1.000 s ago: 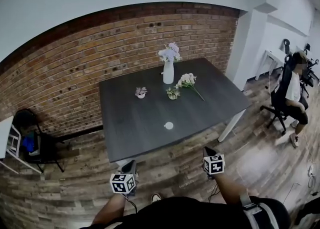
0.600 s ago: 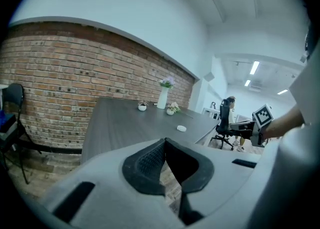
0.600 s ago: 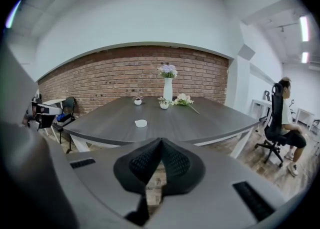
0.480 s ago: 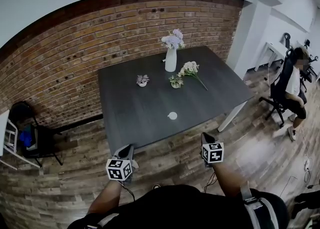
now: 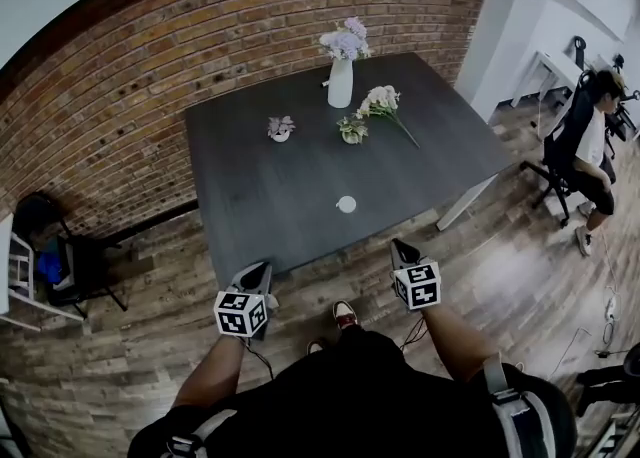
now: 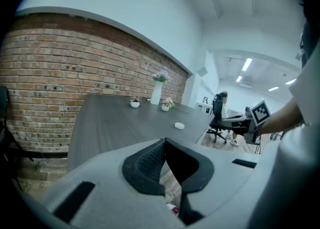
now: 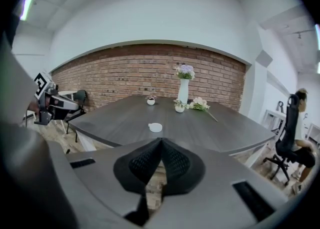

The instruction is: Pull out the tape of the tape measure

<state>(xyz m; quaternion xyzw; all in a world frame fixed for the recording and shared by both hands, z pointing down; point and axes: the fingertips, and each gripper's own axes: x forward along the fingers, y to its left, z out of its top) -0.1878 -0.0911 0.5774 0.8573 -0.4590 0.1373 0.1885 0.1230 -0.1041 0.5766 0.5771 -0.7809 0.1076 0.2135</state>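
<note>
both grippers have come nearer to the near edge of the dark table (image 5: 250, 186) than a second ago, and the person's shoe (image 5: 345, 314) now shows on the wooden floor (image 5: 520, 276) between them. the left gripper (image 5: 256, 272) sits just at the table's near left corner, its marker cube facing up; its own view shows the two ribbed pads (image 6: 150, 162) meeting at their tips with nothing between them. the right gripper (image 5: 401, 249) hangs off the near edge further right, over the floor, and its pads (image 7: 175, 162) are likewise pressed together and empty. the tape measure (image 5: 346, 204), a small round white case, lies flat on the table a little back from the near edge, closer to the right gripper than to the left, and well apart from both. further back stand a small pot (image 5: 281, 128) and a second small pot (image 5: 352, 131), a loose bunch of flowers (image 5: 385, 101) lying on its side, and a white vase (image 5: 340, 84) of pale flowers upright near the far edge. behind the table runs a brick wall (image 5: 130, 76). a dark chair (image 5: 60, 251) stands at the left by the wall, and at the far right a person (image 5: 592, 141) sits in an office chair.
</note>
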